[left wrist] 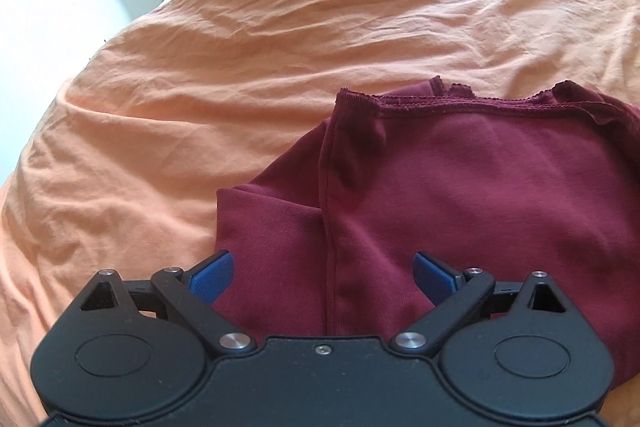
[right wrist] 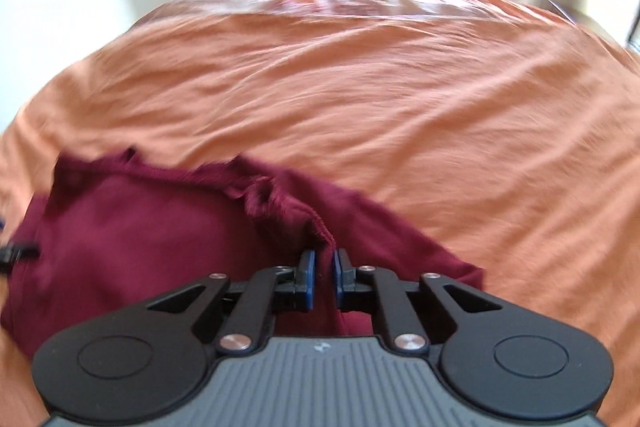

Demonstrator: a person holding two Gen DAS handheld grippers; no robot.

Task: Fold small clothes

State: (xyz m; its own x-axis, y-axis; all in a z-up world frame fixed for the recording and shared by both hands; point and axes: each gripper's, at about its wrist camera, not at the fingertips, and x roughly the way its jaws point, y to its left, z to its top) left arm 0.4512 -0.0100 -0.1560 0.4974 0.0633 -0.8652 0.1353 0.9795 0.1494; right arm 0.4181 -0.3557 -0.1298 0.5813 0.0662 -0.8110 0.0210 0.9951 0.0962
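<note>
1. Across the lower right of the left wrist view, the garment [left wrist: 460, 195] is lying on the bed [left wrist: 240, 67], a dark red top with its ribbed hem edge toward the upper right and one layer already overlapping another along a seam running down the middle.
2. At the bottom of that view, the left gripper [left wrist: 323, 271] is hovering over the near edge of the cloth with its blue pads spread wide, gripping nothing.
3. Low in the centre of the right wrist view, the right gripper [right wrist: 324, 277] is pinching a raised ridge of the garment [right wrist: 140, 239], its pads pressed nearly together on the fabric.
4. Judging progress: a first fold is looking partly made, but the cloth is still bunching and rumpling, so squaring the layers and the further folds are remaining.
5. No container is showing in either view; only the orange bedcover is lying around the garment.
</note>
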